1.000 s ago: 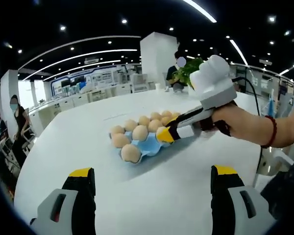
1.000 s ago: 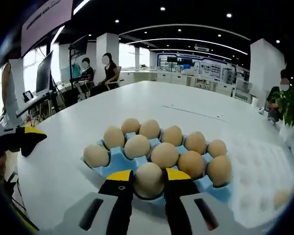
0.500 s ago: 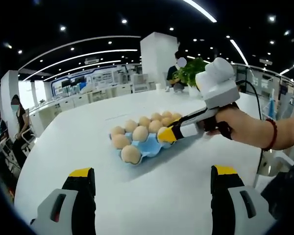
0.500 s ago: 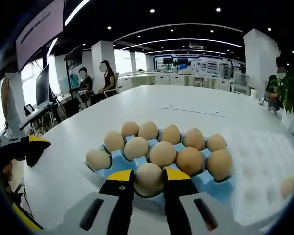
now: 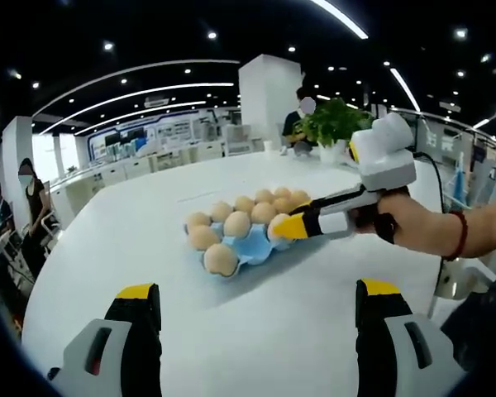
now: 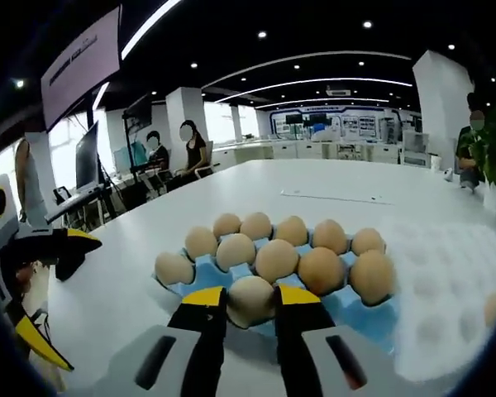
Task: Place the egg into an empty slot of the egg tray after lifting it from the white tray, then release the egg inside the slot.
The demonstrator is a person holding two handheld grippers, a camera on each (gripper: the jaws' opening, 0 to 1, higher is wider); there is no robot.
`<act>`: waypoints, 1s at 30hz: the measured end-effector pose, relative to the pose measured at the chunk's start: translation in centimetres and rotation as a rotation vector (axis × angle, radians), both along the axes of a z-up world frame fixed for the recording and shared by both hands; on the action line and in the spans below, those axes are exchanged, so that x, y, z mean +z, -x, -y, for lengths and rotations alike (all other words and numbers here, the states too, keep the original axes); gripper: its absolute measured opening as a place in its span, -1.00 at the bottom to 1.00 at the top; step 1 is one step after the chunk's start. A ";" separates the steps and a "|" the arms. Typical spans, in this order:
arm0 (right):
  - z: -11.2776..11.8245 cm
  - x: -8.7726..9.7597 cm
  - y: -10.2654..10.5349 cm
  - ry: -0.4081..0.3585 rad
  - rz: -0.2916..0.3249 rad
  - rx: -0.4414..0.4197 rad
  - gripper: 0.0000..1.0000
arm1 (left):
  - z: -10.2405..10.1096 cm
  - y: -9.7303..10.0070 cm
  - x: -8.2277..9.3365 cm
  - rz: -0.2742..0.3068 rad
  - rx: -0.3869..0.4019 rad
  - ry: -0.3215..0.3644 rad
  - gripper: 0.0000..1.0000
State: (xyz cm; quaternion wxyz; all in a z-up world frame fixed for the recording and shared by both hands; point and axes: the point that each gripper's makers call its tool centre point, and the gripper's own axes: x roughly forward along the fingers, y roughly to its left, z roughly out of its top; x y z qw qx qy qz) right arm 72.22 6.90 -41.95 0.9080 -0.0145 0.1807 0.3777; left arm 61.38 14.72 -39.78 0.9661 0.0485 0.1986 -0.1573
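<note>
Egg held at near edge of blue moulded egg tray (image 6: pixel 360 310).
We see the left gripper (image 5: pixel 252 318) spread wide, empty, above the white tabletop (image 5: pixel 256 331); the right gripper (image 6: pixel 250 299) is clamped on a pale brown egg (image 6: pixel 250 299), beside the flat white tray (image 6: pixel 446 289).

- Left grey yellow-tipped gripper (image 5: pixel 258 299): fingers (image 5: pixel 137 308) spread wide, nothing between them.
- Right grey yellow-tipped gripper (image 6: pixel 240 299): fingers (image 6: pixel 203 301) clamped, held level by person's hand (image 5: pixel 395 220).

Tan eggs (image 6: pixel 277 259); blue egg tray (image 6: pixel 364 313); white table (image 5: pixel 256 331).
</note>
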 end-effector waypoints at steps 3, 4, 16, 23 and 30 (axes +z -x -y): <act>-0.1 0.6 0.1 -0.028 0.033 0.013 -0.54 | -0.2 -0.1 -0.1 -0.002 -0.001 0.000 1.00; -0.1 0.5 -0.1 -0.024 0.025 0.010 -0.55 | -0.2 -0.1 -0.2 -0.005 -0.002 -0.003 1.00; -0.2 -0.2 -0.1 0.110 -0.007 0.014 -0.52 | -0.3 -0.1 -0.6 -0.019 -0.001 -0.005 1.00; 0.1 -1.7 -0.1 0.286 -0.260 -0.002 -0.48 | -0.2 -0.2 -0.5 -0.011 -0.001 0.000 1.00; 0.4 -1.8 0.0 0.275 -0.298 -0.027 -0.50 | -0.2 -0.1 -1.1 -0.023 -0.001 -0.006 1.00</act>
